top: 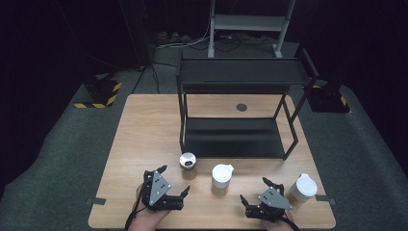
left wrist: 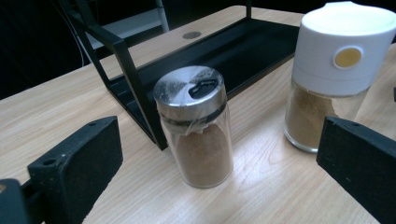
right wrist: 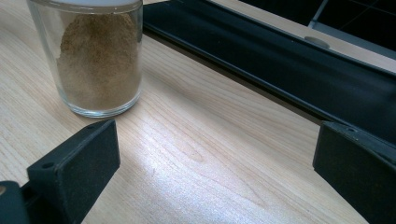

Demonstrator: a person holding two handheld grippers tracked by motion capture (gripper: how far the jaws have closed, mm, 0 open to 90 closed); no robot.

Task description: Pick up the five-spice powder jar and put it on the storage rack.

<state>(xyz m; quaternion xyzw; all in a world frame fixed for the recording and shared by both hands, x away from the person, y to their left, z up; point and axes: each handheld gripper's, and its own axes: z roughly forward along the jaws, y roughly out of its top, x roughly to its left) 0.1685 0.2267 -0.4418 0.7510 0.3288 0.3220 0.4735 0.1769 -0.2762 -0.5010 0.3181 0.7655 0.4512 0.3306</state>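
Observation:
Three glass spice jars of brown powder stand on the wooden table. A metal-lidded jar is in front of the black shelf rack. A white-capped jar stands to its right, and another white-capped jar is near the right edge. My left gripper is open, its jaws wide apart and aimed at the metal-lidded jar, a short way off. My right gripper is open too, and a powder jar stands ahead and to the left of its jaws.
The rack has a lower tray and an upper shelf, both bare. A round grommet sits in the table behind it. Beyond the table are cables, a white stand and striped floor bases.

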